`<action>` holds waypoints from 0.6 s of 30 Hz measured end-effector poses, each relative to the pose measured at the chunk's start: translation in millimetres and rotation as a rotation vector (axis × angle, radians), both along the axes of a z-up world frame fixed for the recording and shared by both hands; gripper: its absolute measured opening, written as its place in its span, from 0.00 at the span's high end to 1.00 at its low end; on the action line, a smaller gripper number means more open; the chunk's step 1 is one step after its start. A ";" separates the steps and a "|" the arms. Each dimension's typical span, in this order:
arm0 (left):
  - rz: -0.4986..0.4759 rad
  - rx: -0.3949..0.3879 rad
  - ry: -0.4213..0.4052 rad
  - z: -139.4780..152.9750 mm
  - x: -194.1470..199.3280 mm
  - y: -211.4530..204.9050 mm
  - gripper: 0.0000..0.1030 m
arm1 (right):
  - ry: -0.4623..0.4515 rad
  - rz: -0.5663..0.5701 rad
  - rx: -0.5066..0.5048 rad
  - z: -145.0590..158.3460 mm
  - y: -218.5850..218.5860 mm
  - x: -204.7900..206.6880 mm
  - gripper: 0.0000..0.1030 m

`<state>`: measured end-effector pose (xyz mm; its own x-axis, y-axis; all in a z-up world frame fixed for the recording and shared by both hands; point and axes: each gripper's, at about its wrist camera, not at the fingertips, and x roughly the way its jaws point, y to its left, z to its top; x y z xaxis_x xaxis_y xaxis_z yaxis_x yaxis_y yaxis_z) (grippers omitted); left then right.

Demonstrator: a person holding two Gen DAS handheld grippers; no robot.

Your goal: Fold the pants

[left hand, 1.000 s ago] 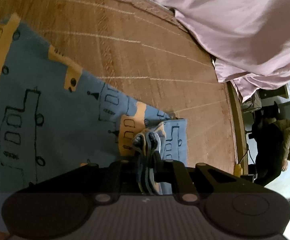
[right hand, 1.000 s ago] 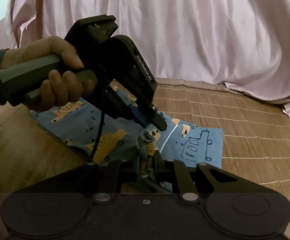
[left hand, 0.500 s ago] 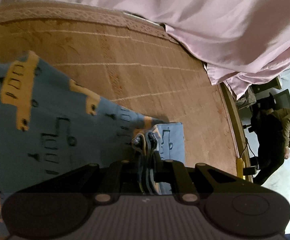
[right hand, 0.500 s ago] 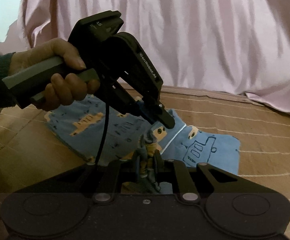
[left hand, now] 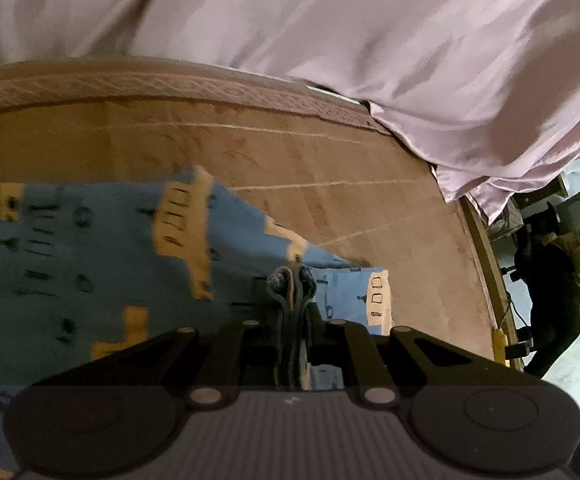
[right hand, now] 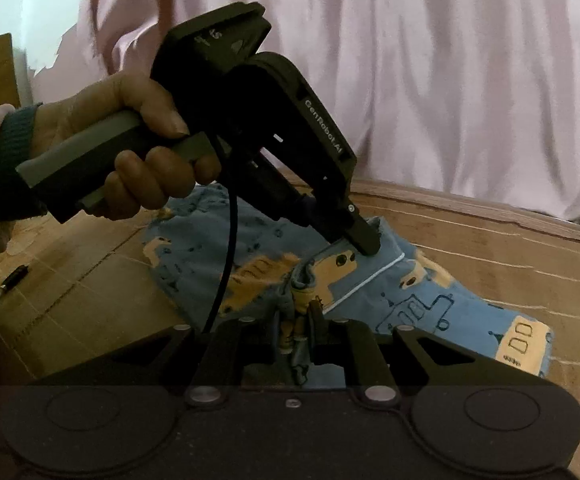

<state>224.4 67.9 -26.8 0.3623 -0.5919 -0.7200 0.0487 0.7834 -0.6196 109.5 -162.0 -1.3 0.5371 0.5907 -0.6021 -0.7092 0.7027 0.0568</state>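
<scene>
Soft matt cloth pants (right hand: pixel 429 292), woven mat (left hand: pixel 290 160), satiny pink sheet (left hand: pixel 369 40).

Both views are dim and warm-toned, with soft indoor light and no hard shadows. In the left wrist view the blue printed cotton pants (left hand: pixel 90 264) smear with motion blur, their orange and black prints streaked, while the black left claw (left hand: pixel 291 312) stays sharp. Daylight glares pale at the far right edge, washing out the floor there. The right wrist view is steadier; the pale pink draped curtain (right hand: pixel 429 80) looks flat and slightly soft. Fisheye curving bends the woven brown mat (right hand: pixel 469 240), and black corners vignette both frames.
</scene>
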 end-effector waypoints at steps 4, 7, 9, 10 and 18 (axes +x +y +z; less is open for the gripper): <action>0.022 -0.021 -0.002 -7.5 -3.8 21.2 0.88 | 0.014 0.033 -0.028 -5.5 19.8 4.2 0.86; 0.043 -0.049 -0.011 -19.6 -9.7 35.6 0.88 | 0.026 0.055 -0.057 -13.4 29.7 5.3 0.86; 0.044 -0.039 0.001 -29.3 -11.1 41.8 0.88 | 0.047 0.074 -0.083 -20.3 34.9 6.7 0.85; 0.050 -0.025 0.013 -33.0 -10.3 44.0 0.85 | 0.064 0.085 -0.094 -24.0 38.2 7.4 0.80; 0.081 0.129 -0.088 -12.3 -28.6 43.4 0.32 | -0.056 0.067 -0.075 -4.8 3.7 -1.4 0.30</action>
<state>195.9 111.2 -39.1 0.4701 -0.4627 -0.7516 0.0318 0.8599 -0.5095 108.0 -158.3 -6.0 0.5322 0.5806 -0.6162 -0.7551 0.6546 -0.0355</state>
